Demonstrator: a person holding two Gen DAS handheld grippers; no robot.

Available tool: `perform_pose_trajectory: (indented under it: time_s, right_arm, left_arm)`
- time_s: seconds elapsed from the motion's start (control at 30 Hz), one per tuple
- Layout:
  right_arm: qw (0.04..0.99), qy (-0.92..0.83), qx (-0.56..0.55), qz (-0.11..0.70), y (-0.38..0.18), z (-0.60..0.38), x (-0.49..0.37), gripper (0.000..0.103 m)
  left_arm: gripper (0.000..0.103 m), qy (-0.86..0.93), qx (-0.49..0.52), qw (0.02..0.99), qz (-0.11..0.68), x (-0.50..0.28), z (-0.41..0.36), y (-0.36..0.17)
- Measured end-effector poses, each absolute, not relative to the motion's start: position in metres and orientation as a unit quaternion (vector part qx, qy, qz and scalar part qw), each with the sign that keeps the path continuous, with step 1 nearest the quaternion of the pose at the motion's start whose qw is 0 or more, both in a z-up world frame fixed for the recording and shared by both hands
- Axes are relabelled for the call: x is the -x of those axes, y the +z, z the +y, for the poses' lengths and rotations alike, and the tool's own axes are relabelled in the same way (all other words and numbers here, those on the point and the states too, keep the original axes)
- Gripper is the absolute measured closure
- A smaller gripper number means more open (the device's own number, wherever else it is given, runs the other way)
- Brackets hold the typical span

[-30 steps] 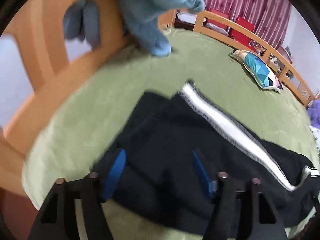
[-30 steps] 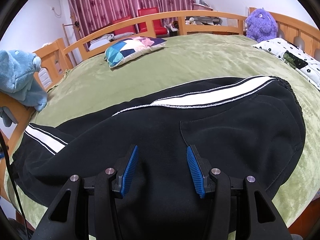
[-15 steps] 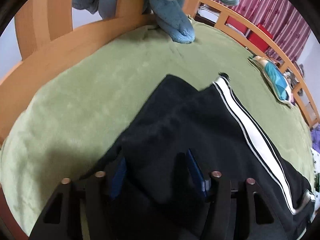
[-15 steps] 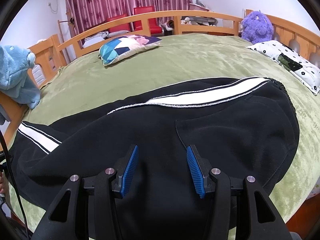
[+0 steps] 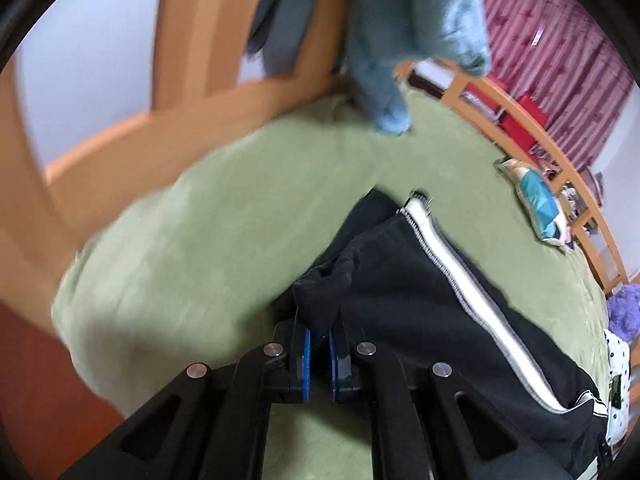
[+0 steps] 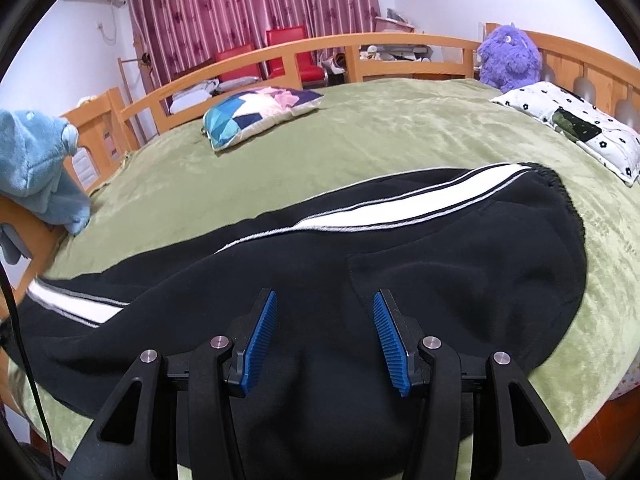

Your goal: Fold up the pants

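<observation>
- Left wrist view: my left gripper [image 5: 319, 350] is clenched on a bunched fold of the black pants [image 5: 420, 300] near the leg hems, the blue pads nearly meeting with dark cloth pinched between them. The cloth rises in a small peak just at 12 o'clock from the pads, so I judge it is gripped and not merely touched.
- From that pinch the pants run off toward 4 o'clock across the green blanket [image 5: 208, 240], the white side stripe [image 5: 460, 276] trailing the same way. The hem end lies toward 1 o'clock of the pads (the picture is smeared, so I cannot count the layers I hold).
- At 12 o'clock a blue plush toy [image 5: 400, 60] hangs over the wooden bed rail [image 5: 180, 92], well apart from the pants.
- Right wrist view: my right gripper [image 6: 324, 338] is released, its jaws standing apart above the upper part of the pants [image 6: 400, 264], with nothing pressed between the pads. The waistband sits toward 2 o'clock, the legs stretch off to 9 o'clock.
- A patterned pillow [image 6: 256, 114] lies at 11 o'clock and a purple plush toy [image 6: 508, 56] at 1 o'clock, both clear of the work.
- My reading: the pants lie lengthwise on the bed, legs together, and the step in hand is taking hold of the leg end for the fold toward the waist.
- The next move calls for lifting the hems just off the blanket and carrying them over to the waistband, while the right gripper either pins the waist end or takes the other hem corner, so that the edges land square.
</observation>
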State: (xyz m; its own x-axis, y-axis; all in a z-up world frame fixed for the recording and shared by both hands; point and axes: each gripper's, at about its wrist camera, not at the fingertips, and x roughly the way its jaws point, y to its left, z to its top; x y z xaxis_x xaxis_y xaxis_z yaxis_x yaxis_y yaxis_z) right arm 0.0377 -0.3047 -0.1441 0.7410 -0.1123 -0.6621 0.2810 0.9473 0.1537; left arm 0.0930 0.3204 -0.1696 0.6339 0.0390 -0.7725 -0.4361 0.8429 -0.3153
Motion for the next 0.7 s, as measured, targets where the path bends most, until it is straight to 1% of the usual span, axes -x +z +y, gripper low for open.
perform_pose_trajectory:
  time_s: [0.03, 0.1, 0.13, 0.17, 0.2, 0.23, 0.27, 0.3, 0.33, 0.37, 0.5, 0.7]
  right_arm:
    - [0.925, -0.106, -0.126, 0.342, -0.141, -0.308, -0.034, 0.053]
    - [0.924, -0.103, -0.133, 0.343, -0.136, -0.316, -0.029, 0.053]
    - [0.924, -0.101, -0.136, 0.343, -0.133, -0.321, -0.024, 0.053]
    - [0.924, -0.099, -0.137, 0.342, -0.129, -0.326, -0.02, 0.052]
    - [0.924, -0.099, -0.136, 0.343, -0.126, -0.332, -0.015, 0.051]
    - [0.925, -0.105, -0.129, 0.343, -0.12, -0.342, -0.007, 0.047]
    - [0.925, -0.111, -0.124, 0.342, -0.116, -0.35, -0.002, 0.044]
    - [0.925, -0.118, -0.118, 0.341, -0.112, -0.359, 0.004, 0.035]
    - [0.925, -0.129, -0.109, 0.34, -0.108, -0.372, 0.011, 0.029]
    - [0.924, -0.14, -0.101, 0.34, -0.105, -0.383, 0.015, 0.028]
    - [0.911, -0.189, -0.099, 0.354, -0.107, -0.442, 0.024, 0.027]
    - [0.878, -0.168, -0.218, 0.392, -0.154, -0.527, 0.006, 0.027]
  left_arm:
    - [0.092, 0.139, 0.248, 0.866, 0.411, -0.096, 0.322, -0.176]
    - [0.085, 0.163, 0.226, 0.847, 0.453, -0.108, 0.317, -0.188]
    - [0.078, 0.177, 0.214, 0.839, 0.467, -0.11, 0.312, -0.188]
    - [0.075, 0.188, 0.205, 0.838, 0.47, -0.109, 0.306, -0.185]
    - [0.07, 0.188, 0.2, 0.843, 0.462, -0.107, 0.3, -0.178]
    - [0.058, 0.185, 0.193, 0.848, 0.457, -0.104, 0.292, -0.172]
    - [0.049, 0.184, 0.182, 0.852, 0.455, -0.103, 0.284, -0.167]
    - [0.037, 0.18, 0.166, 0.859, 0.45, -0.102, 0.271, -0.159]
    - [0.036, 0.177, 0.157, 0.863, 0.447, -0.102, 0.263, -0.154]
    - [0.036, 0.171, 0.148, 0.866, 0.445, -0.101, 0.252, -0.149]
    - [0.036, 0.137, 0.119, 0.875, 0.449, -0.108, 0.2, -0.132]
    - [0.036, 0.099, 0.1, 0.873, 0.467, -0.121, 0.129, -0.126]
